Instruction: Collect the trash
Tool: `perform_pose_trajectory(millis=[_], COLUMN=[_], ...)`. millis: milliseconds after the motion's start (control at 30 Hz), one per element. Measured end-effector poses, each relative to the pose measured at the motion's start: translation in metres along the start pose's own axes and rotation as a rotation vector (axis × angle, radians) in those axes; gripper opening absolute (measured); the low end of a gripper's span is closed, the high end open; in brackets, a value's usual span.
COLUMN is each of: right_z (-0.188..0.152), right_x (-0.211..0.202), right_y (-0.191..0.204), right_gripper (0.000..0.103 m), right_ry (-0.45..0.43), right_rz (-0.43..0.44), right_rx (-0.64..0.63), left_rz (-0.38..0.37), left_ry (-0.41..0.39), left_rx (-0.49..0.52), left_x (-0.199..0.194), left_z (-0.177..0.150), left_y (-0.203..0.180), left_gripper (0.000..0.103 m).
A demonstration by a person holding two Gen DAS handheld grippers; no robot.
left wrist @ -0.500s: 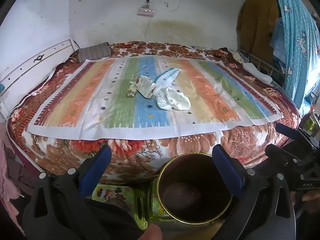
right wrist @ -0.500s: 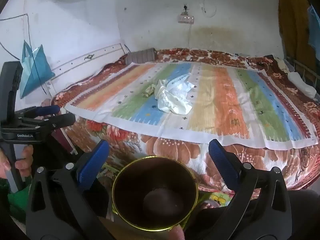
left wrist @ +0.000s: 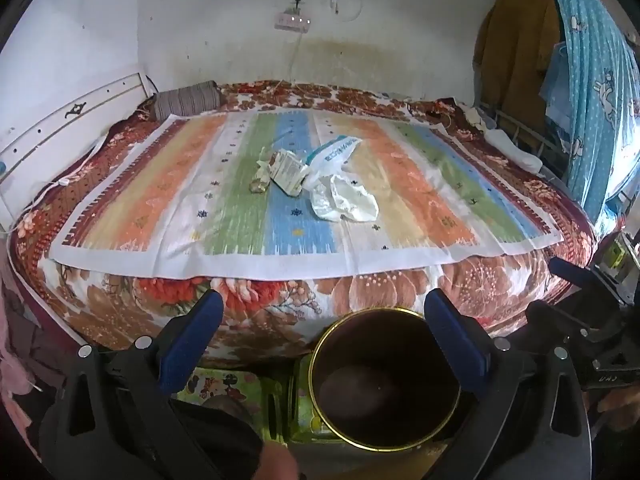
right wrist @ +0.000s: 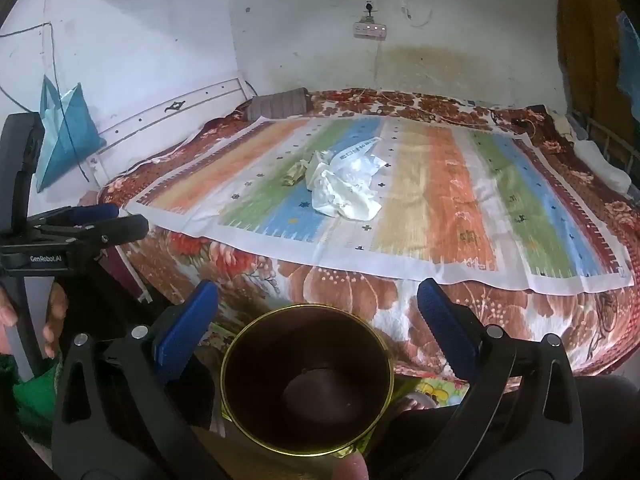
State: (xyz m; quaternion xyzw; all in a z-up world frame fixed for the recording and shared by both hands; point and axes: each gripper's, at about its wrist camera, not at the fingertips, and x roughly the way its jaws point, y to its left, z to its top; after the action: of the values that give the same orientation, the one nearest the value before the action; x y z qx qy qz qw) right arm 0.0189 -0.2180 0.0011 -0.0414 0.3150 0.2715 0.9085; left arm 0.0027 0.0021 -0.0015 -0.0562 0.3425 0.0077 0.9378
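Trash lies in the middle of the striped cloth (left wrist: 420,184) on the bed: a crumpled white plastic bag (left wrist: 344,196), a small carton (left wrist: 286,172) and a crumpled wrapper (left wrist: 261,178). The bag (right wrist: 344,188) and wrapper (right wrist: 294,174) also show in the right wrist view. A dark round bin with a gold rim (left wrist: 384,380) stands on the floor before the bed, also seen in the right wrist view (right wrist: 308,376). My left gripper (left wrist: 322,336) is open and empty above the bin. My right gripper (right wrist: 318,320) is open and empty above the bin too.
The bed has a floral blanket (left wrist: 360,292), a white headboard (left wrist: 60,120) at left and a striped pillow (left wrist: 188,100). Clothes and a blue curtain (left wrist: 592,92) hang at right. A blue bag (right wrist: 64,132) hangs on the left wall.
Both grippers have risen and tilted slightly, so the bed sits a little lower in view. Nothing was picked up.
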Motion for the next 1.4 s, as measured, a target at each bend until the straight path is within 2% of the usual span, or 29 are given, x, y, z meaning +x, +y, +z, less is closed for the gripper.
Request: perform_pose_trajectory(millis=[167,433,667,767,900,1000,1400], right_z=[-0.003,-0.006,-0.006,-0.006,-0.006,-0.005,-0.001], right_x=[0.007,0.012,0.016,0.013,0.012,0.009,0.004], right_y=[-0.015,-0.015,-0.019,-0.019,-0.02,-0.02,-0.017], right_gripper=[0.095,0.095,0.095,0.095,0.095,0.095,0.095], right_ry=[0.002,0.024,0.037,0.028,0.028,0.023,0.019], right_rz=[0.008,-0.006,0.008,0.023,0.024,0.028,0.044], right_rx=[0.016,0.023,0.036,0.037,0.043,0.054,0.052], left_rz=[-0.004,0.006,0.0,-0.035,-0.019,-0.047,-0.011], left_ry=[-0.002,0.015,0.013,0.001,0.009,0.006,0.003], left_rx=[0.028,-0.031,-0.002,0.006,0.024,0.006,-0.009], left_x=[0.0,0.001,0.0,-0.001,0.001,0.0,-0.001], left_z=[0.0,0.001,0.0,-0.002,-0.004,-0.002,0.0], left_y=[-0.009,0.005,-0.001,-0.004,-0.009,-0.006,-0.004], left_gripper=[0.098,0.098,0.098,0.098,0.098,0.098,0.098])
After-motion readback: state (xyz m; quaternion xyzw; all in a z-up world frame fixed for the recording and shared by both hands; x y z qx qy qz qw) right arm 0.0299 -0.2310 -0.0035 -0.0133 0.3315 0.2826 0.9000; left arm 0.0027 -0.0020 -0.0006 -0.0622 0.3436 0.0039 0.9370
